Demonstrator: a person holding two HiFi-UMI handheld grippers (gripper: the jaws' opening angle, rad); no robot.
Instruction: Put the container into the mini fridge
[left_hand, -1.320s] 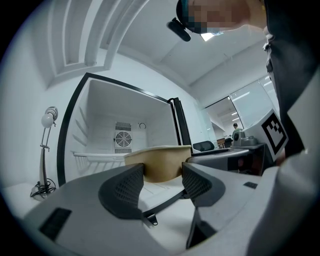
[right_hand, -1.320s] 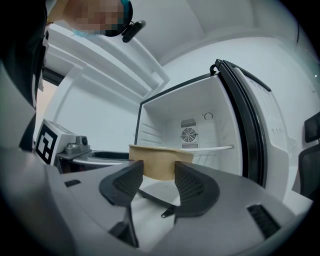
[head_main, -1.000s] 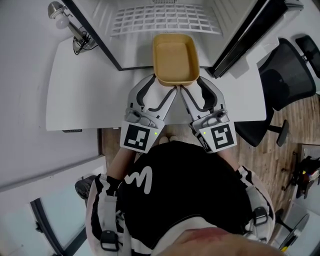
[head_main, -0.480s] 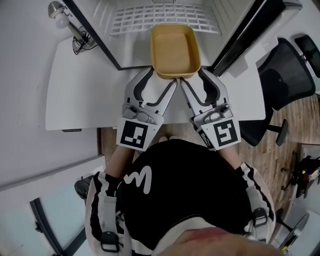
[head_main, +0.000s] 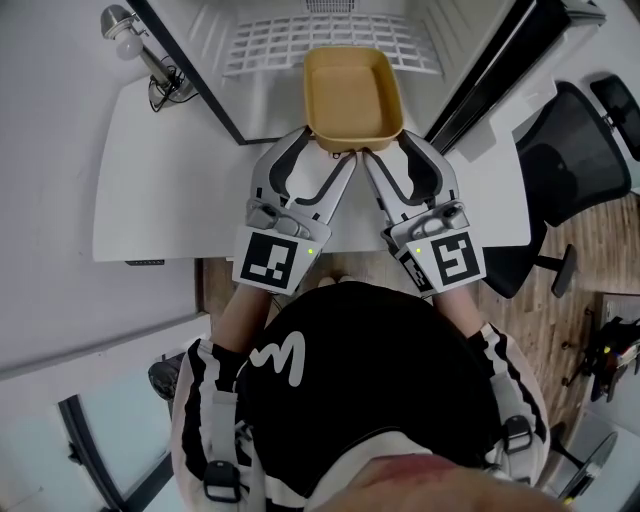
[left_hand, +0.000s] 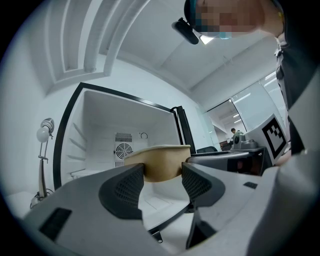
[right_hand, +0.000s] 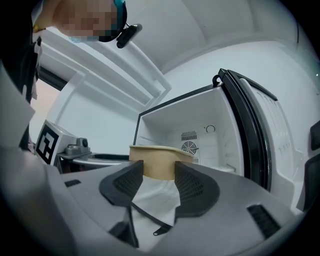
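A tan, empty rectangular container (head_main: 352, 95) hangs level at the mouth of the open mini fridge (head_main: 330, 40), its far half over the white wire shelf. My left gripper (head_main: 325, 152) is shut on its near left corner and my right gripper (head_main: 390, 153) on its near right corner. In the left gripper view the container (left_hand: 160, 162) sits between the black pads (left_hand: 122, 192), with the fridge's back wall and fan behind it. The right gripper view shows the same container (right_hand: 159, 162) pinched between that gripper's pads (right_hand: 192, 187).
The fridge door (head_main: 495, 65) stands open to the right, and the dark frame (head_main: 185, 70) runs along the left. A white desk (head_main: 160, 190) lies beneath the grippers. A lamp (head_main: 125, 25) stands at the far left, and an office chair (head_main: 575, 140) at the right.
Both grippers have carried the container forward, farther into the fridge opening. Their hold on it is unchanged.
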